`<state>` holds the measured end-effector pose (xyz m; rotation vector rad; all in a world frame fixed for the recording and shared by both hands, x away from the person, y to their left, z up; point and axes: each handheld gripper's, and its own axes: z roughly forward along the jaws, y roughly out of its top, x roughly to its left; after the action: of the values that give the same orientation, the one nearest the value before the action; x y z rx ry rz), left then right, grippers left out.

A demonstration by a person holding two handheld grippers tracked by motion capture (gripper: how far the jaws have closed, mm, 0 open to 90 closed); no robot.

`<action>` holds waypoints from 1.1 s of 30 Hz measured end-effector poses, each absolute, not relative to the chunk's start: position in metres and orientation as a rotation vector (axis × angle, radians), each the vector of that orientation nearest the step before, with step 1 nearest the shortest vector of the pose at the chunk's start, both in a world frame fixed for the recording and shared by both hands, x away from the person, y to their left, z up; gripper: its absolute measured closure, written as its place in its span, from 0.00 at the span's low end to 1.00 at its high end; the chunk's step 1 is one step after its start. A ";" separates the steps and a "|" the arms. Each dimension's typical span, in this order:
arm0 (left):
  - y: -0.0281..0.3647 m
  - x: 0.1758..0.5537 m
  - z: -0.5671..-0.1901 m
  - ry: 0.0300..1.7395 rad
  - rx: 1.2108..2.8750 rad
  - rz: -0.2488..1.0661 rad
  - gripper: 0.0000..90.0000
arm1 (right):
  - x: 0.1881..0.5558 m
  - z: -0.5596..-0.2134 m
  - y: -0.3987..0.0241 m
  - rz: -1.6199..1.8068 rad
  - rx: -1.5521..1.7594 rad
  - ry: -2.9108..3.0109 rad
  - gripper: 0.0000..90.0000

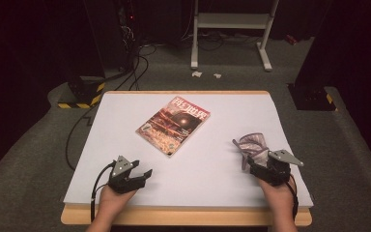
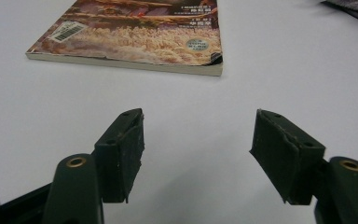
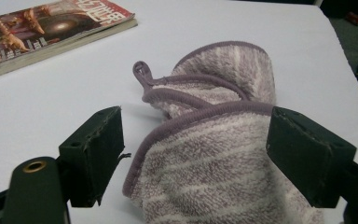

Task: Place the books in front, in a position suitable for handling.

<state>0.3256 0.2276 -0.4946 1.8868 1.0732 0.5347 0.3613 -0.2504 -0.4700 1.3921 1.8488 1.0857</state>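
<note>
Right gripper view: wide-open right tongs (image 3: pixel 193 156) astride towel (image 3: pixel 214 158), its near end cut off

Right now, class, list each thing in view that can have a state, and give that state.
Book: closed, lying flat on the table, cover up.
Towel: crumpled, folded over itself, lying between the right tool's jaws.
Left tool: open, nothing between its jaws.
Right tool: open, jaws either side of the towel.

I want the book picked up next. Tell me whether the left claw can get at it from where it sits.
Probably yes: the left claw stands open, facing the book, with bare table between them.
</note>
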 end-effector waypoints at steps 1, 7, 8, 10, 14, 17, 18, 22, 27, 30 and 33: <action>0.228 0.326 -0.495 1.074 1.884 0.533 0.38 | 0.360 -0.469 -0.249 1.097 1.382 1.846 0.22; 0.228 0.325 -0.494 1.068 1.886 0.543 0.39 | 0.358 -0.466 -0.248 1.117 1.352 1.835 0.21; 0.228 0.325 -0.494 1.068 1.886 0.543 0.39 | 0.358 -0.465 -0.247 1.119 1.350 1.835 0.21; 0.228 0.325 -0.494 1.066 1.881 0.545 0.39 | 0.357 -0.465 -0.246 1.123 1.343 1.835 0.21; 0.228 0.325 -0.494 1.066 1.872 0.554 0.39 | 0.355 -0.462 -0.241 1.149 1.322 1.846 0.20; 0.228 0.325 -0.494 1.064 1.869 0.557 0.39 | 0.354 -0.460 -0.236 1.165 1.299 1.860 0.20; 0.228 0.325 -0.494 1.064 1.869 0.555 0.39 | 0.353 -0.459 -0.233 1.169 1.292 1.865 0.19; 0.228 0.325 -0.494 1.059 1.865 0.548 0.38 | 0.351 -0.458 -0.223 1.208 1.264 1.889 0.19; 0.228 0.324 -0.493 1.050 1.857 0.553 0.38 | 0.349 -0.458 -0.203 1.238 1.212 1.945 0.18; 0.228 0.324 -0.493 1.048 1.855 0.543 0.38 | 0.348 -0.459 -0.191 1.255 1.187 1.985 0.18; 0.226 0.324 -0.495 1.037 1.853 0.528 0.38 | 0.346 -0.460 -0.181 1.277 1.166 2.008 0.18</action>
<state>0.3244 0.2264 -0.4947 1.8532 1.0367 0.5281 0.3464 -0.1806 -0.4598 1.1657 2.0083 1.2770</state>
